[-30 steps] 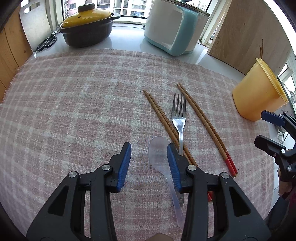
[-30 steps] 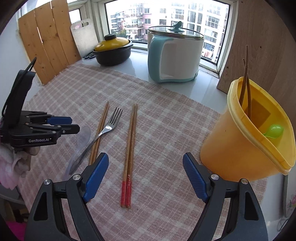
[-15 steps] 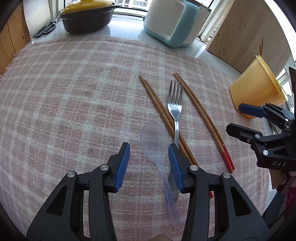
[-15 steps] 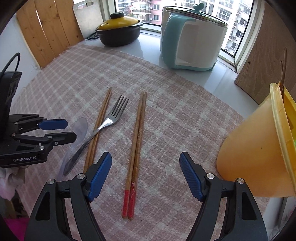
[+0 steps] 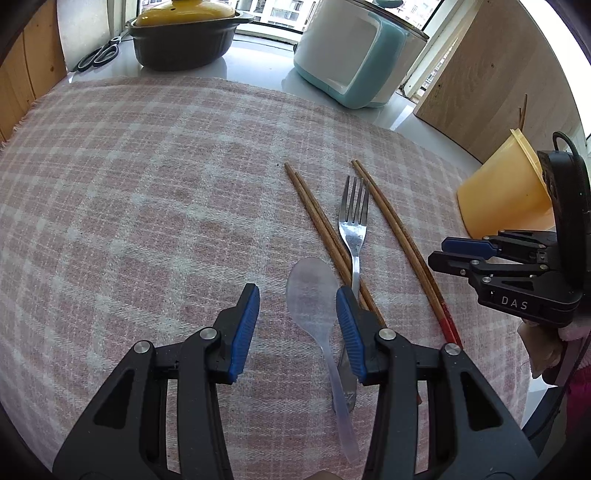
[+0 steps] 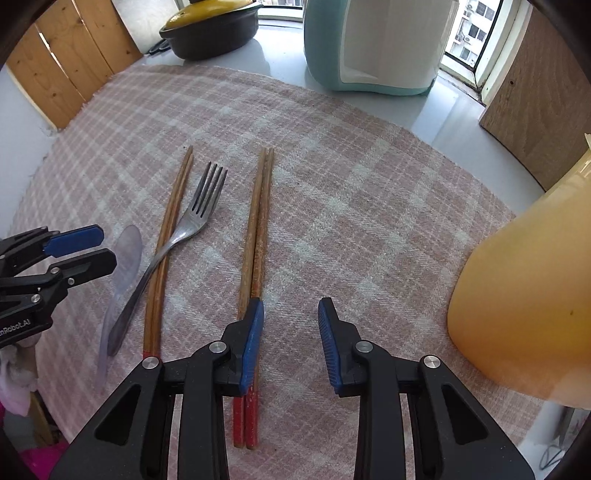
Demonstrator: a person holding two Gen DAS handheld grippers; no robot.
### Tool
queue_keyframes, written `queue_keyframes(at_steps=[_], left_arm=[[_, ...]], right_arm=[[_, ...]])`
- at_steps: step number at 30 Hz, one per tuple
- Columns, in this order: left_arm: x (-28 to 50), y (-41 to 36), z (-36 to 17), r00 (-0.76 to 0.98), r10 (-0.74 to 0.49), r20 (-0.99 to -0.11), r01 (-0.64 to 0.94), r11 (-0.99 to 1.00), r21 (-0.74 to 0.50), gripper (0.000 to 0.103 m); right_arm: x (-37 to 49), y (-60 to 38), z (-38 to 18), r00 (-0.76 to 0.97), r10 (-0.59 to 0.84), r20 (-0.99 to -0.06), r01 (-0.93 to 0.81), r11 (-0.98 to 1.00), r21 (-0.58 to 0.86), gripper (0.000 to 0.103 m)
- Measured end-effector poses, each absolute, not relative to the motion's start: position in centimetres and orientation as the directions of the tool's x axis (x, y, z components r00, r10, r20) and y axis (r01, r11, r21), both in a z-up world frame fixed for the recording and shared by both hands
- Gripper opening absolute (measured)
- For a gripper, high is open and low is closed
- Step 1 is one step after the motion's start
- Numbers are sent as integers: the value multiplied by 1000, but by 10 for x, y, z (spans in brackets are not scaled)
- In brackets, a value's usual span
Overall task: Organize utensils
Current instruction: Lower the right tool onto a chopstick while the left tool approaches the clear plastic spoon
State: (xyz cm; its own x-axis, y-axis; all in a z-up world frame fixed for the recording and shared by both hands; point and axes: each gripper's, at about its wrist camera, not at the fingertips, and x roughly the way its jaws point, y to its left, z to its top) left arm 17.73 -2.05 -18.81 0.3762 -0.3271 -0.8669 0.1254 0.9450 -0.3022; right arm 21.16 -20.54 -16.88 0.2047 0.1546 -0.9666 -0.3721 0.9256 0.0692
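Observation:
A clear plastic spoon lies on the plaid cloth, its bowl between the fingers of my left gripper. That gripper is open and its pads do not touch the spoon. A steel fork lies across a pair of brown chopsticks. A second, red-tipped pair lies to the right of them. My right gripper hangs low over that pair's red end with its jaws closing. Its left finger covers the sticks, and only bare cloth shows between the pads. The yellow utensil holder stands at the right.
At the back of the counter stand a black pot with a yellow lid, scissors and a teal-and-white appliance. Wooden boards lean at the left and right. The cloth ends near the table's front edge.
My right gripper has come down and leftward over the red-tipped chopsticks, and its jaws have narrowed a lot. The left gripper has stayed over the spoon, tilting slightly.

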Motion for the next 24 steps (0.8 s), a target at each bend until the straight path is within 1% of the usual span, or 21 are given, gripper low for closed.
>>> queue_keyframes(at_steps=[1, 3, 6, 9, 13, 20, 24], left_arm=[[177, -21, -188, 373, -331, -867, 129, 944, -305, 44], [176, -24, -188, 368, -335, -867, 139, 942, -304, 44], [175, -28, -189, 367, -336, -868, 145, 942, -303, 43], [173, -29, -190, 363, -335, -870, 150, 942, -300, 38], [173, -28, -191, 366, -332, -869, 147, 943, -298, 35], [172, -25, -191, 368, -333, -868, 141, 943, -302, 35], [172, -27, -191, 361, -330, -872, 143, 944, -298, 35]], right_arm=[[213, -207, -169, 198, 160, -967, -368, 926, 78, 15], [216, -208, -170, 185, 182, -966, -360, 927, 106, 13], [218, -206, -171, 177, 185, -967, -366, 924, 110, 9], [220, -203, -173, 167, 189, -968, -368, 923, 116, 9], [224, -200, -172, 167, 199, -966, -363, 923, 128, 8], [227, -193, -167, 178, 220, -959, -374, 917, 141, 8], [228, -187, -170, 168, 205, -964, -393, 911, 125, 7]])
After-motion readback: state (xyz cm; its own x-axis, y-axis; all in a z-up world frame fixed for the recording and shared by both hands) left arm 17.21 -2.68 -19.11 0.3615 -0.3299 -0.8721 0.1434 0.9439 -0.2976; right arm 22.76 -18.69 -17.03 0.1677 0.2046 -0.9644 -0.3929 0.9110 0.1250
